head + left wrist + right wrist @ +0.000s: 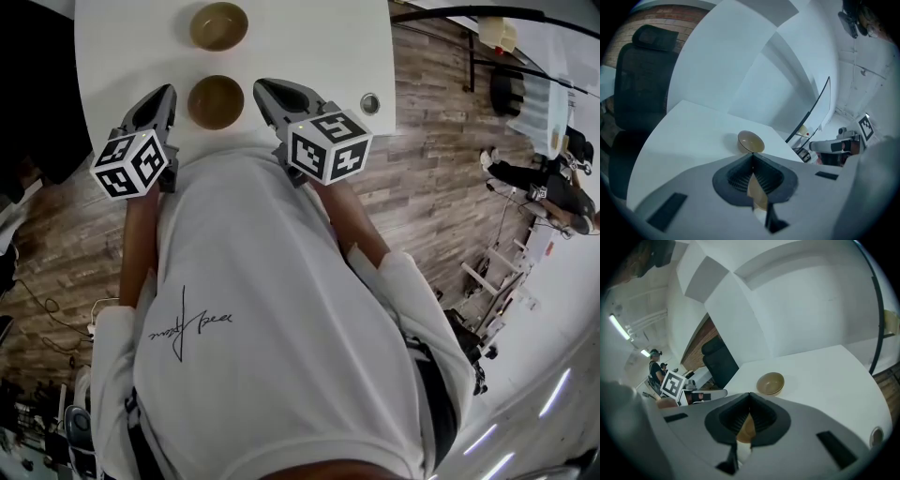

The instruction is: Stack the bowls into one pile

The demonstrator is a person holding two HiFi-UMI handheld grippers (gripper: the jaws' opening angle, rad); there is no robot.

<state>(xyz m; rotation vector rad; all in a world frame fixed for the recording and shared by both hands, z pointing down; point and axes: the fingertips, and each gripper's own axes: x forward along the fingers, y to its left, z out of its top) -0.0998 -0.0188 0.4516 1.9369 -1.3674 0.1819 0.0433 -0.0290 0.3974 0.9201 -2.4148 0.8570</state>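
Two tan bowls stand on the white table (309,37). The far bowl (218,25) (750,142) (770,383) sits alone further out. The near bowl (215,101) rests by the table's front edge, between my two grippers and apart from both. My left gripper (167,90) (752,155) hovers to its left with jaws meeting at the tips, nothing held. My right gripper (262,86) (749,394) hovers to its right, shut and empty. A tan sliver of the near bowl (758,193) (746,427) shows below each pair of jaws.
A round metal grommet (369,103) is set in the table near its right edge. A black office chair (642,70) (719,359) stands beyond the table's far side. Wood floor (441,141) lies to the right, with people standing further off.
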